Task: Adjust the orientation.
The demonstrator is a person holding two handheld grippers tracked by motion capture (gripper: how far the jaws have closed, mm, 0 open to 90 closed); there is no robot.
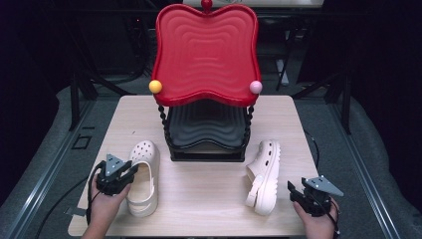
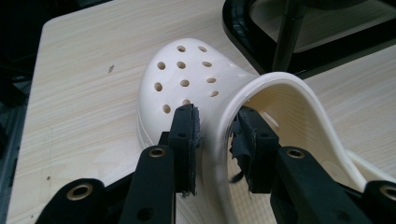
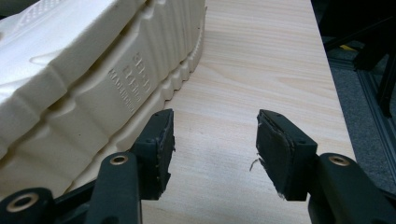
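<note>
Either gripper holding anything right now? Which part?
The left gripper pinches the upright clog by the rim of its foot opening, one jaw outside, one inside. The right gripper is open beside the tipped clog, holding nothing.

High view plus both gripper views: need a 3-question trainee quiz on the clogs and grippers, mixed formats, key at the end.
1. True or false: the left gripper has its jaws either side of the rim of the left clog.
2. How does the right clog lie? A upright on its sole; B tipped on its side, ribbed sole toward the right gripper; C on the red tray.
3. Fill in: the right gripper's jaws stand ____, with bare table between them.

Key: 1 true; 2 B; 3 open.
</note>
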